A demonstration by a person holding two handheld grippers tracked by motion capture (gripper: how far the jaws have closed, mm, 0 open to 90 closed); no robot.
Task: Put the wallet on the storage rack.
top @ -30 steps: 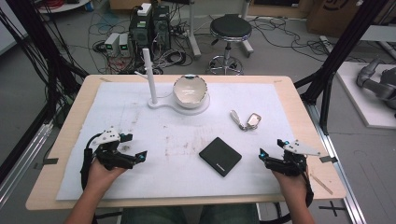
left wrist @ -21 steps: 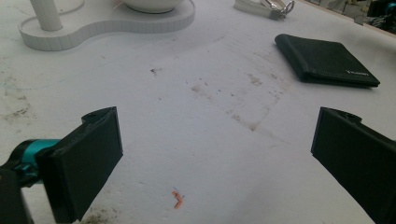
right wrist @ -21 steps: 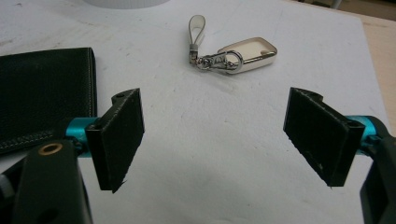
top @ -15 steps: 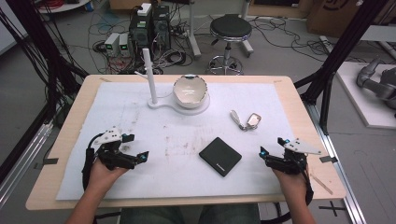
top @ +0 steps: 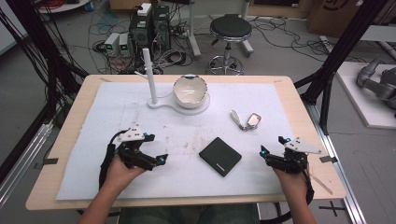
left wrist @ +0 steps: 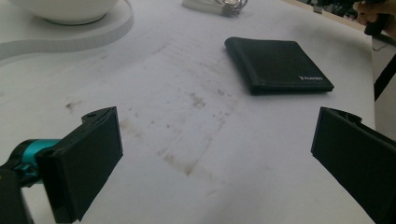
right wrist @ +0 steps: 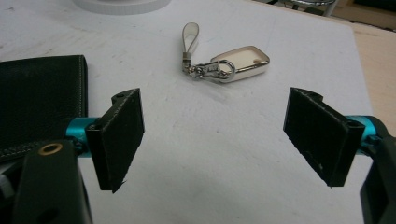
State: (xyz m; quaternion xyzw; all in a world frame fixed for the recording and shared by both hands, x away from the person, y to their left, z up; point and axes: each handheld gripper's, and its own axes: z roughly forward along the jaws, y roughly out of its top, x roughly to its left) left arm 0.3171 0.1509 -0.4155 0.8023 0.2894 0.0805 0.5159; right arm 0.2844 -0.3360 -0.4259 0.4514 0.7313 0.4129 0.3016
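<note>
A black wallet (top: 220,156) lies flat on the white mat (top: 280,102), between my two grippers. My left gripper (top: 158,148) rests at the mat's front left and stands open with nothing in it; in the left gripper view its jaws (left wrist: 215,149) stand wide apart, with the wallet (left wrist: 280,63) ahead and to the right. My right gripper (top: 272,145) is at the front right, also open and holding nothing (right wrist: 212,135). A silver key fob (right wrist: 238,63) on a white strap lies ahead of it, with the wallet (right wrist: 37,98) at its left. The key fob (top: 253,120) sits behind the wallet.
A white bowl (top: 190,89) sits on a flat white stand (top: 161,103) with an upright post (top: 152,77) at the back of the mat. The wooden table edge (top: 322,140) runs just right of my right gripper. A stool (top: 230,28) and cables are on the floor beyond.
</note>
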